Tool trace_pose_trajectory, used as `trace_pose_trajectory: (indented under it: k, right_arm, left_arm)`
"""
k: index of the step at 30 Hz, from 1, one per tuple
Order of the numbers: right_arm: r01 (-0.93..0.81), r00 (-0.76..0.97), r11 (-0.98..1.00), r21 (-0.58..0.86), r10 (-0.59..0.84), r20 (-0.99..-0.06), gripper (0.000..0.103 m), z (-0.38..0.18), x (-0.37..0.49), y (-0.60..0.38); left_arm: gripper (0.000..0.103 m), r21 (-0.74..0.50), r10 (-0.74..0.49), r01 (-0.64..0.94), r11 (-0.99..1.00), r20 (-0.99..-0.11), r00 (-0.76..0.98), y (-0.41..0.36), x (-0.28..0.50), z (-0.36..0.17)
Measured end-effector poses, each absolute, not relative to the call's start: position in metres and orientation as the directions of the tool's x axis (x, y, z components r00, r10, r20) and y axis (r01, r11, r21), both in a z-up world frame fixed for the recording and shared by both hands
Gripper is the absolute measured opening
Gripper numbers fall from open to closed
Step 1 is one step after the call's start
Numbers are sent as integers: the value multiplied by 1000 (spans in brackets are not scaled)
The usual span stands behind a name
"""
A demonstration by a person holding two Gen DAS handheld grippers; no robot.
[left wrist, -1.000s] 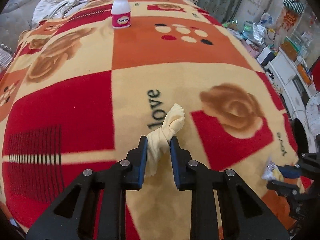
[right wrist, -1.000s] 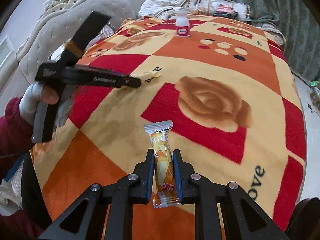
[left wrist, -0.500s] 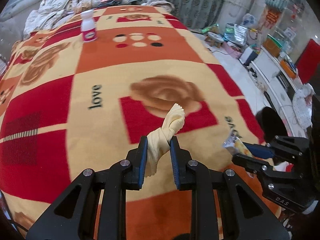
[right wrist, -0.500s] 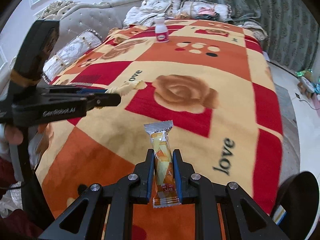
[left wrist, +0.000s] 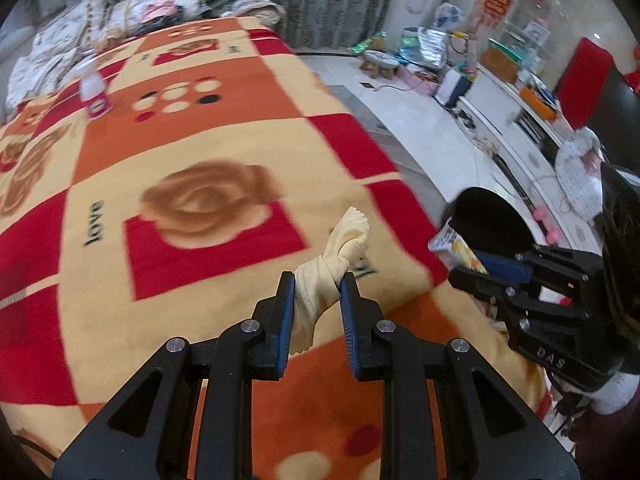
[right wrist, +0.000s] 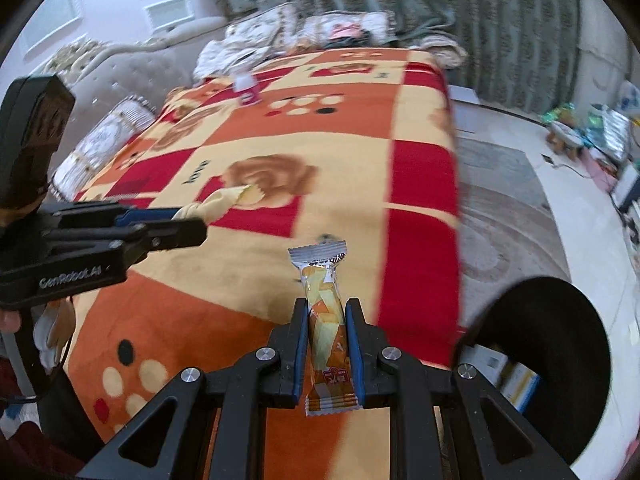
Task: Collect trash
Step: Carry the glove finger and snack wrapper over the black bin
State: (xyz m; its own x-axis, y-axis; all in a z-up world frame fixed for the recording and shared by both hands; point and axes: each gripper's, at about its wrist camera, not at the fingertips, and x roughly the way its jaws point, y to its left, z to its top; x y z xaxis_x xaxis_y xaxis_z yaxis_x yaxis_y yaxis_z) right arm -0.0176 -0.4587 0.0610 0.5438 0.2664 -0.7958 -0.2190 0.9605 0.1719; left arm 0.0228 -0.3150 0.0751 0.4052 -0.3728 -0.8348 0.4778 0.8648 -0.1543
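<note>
A white bottle (left wrist: 94, 94) stands far off on the blanket (left wrist: 192, 148), near its left side, not yet collected. Nearer, the left gripper (left wrist: 317, 280) is clenched on a twisted yellow rag (left wrist: 332, 264), pinched below its knot so the frilled end sticks up clear of the bed. To its right, the right gripper (right wrist: 327, 312) grasps a snack wrapper (right wrist: 325, 312) by its middle, sealed ends free above and below. Both pieces hang over the blanket's near edge, judging by the tilt toward the black bin (right wrist: 552, 356) at the far right, which is probably where they are meant to drop.

The left view shows the bin only as a dark opening (left wrist: 490, 220) behind the right gripper, with the wrapper's end poking out beside it. The right view alone shows the bin's inside, where a box or two already lies, and the left gripper side-on with the rag pointing across the bed.
</note>
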Motion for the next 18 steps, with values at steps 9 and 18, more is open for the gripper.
trace_pose_trajectory:
  k: [9,18]
  right_arm:
    - [-12,574,986,166,143,-806,17,57,-37,-554]
    - [138,576,969,204,89,-812,17,45,-48,-616]
  left_arm:
    - [20,-210,-453,584,784,-837,307,-405,9,73]
    - [21,-289,-508,616,733,-835,212,-467,7,60]
